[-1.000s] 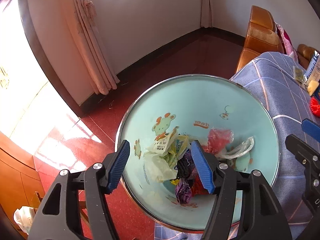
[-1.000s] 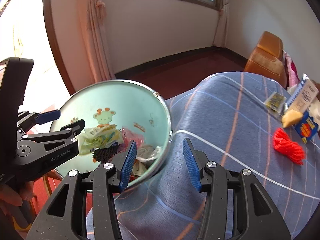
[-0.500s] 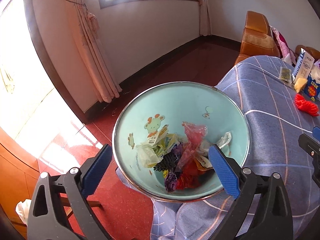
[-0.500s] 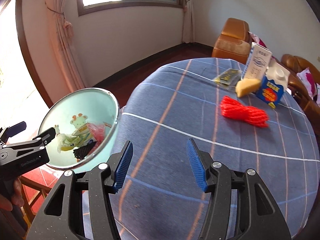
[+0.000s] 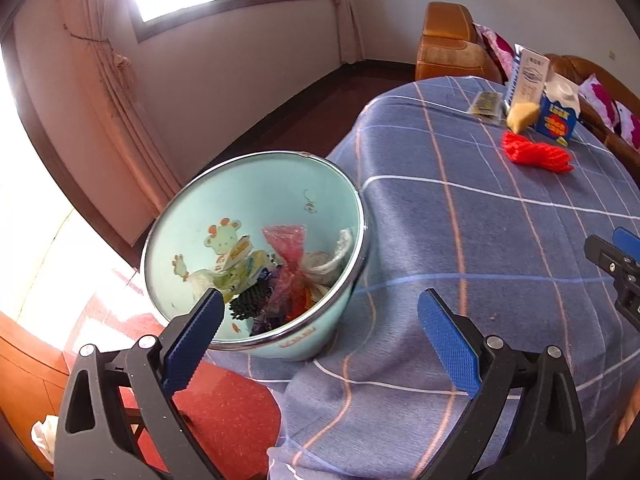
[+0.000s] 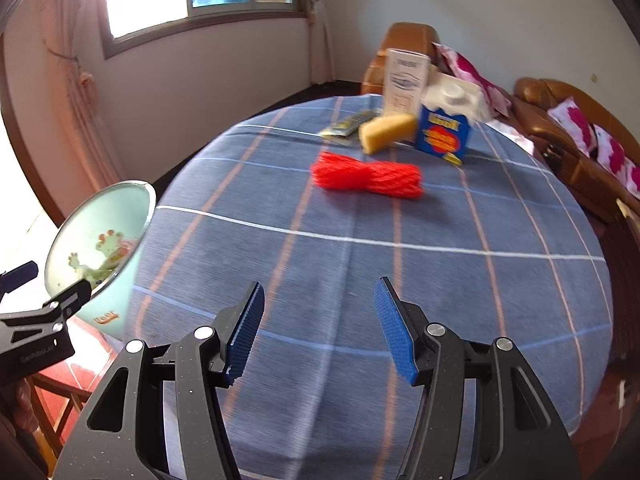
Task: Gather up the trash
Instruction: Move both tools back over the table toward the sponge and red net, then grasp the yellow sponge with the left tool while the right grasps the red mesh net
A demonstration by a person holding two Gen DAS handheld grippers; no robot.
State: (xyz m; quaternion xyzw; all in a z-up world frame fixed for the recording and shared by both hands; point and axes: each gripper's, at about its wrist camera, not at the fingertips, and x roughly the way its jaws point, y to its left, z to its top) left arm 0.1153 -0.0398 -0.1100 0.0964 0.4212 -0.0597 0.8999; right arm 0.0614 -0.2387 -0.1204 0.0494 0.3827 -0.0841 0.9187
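Note:
A mint-green bin (image 5: 260, 192) with cartoon animals stands beside the table's left edge, holding wrappers and bags (image 5: 280, 276). My left gripper (image 5: 320, 300) hangs open over the bin's near rim and the cloth, nothing between its wide jaws. Pointing across the blue checked tablecloth (image 6: 360, 260), my right gripper (image 6: 320, 286) is open and empty. Far ahead of it lie a red cord bundle (image 6: 368, 176), a yellow sponge (image 6: 386, 132), a dark packet (image 6: 350, 124), a blue carton (image 6: 444, 136) and a tall white box (image 6: 406, 80). The bin (image 6: 100, 216) shows at the left.
A brown leather sofa (image 6: 560, 120) with pink-patterned cushions runs behind the table on the right. An armchair (image 5: 448, 44) stands at the far end. The floor is red, with a curtain (image 5: 116, 92) and a window along the wall.
Both views have swung right, from over the bin toward the table. My left jaws have spread much wider, and the right jaws a little. The table's objects now lie ahead of the right gripper.

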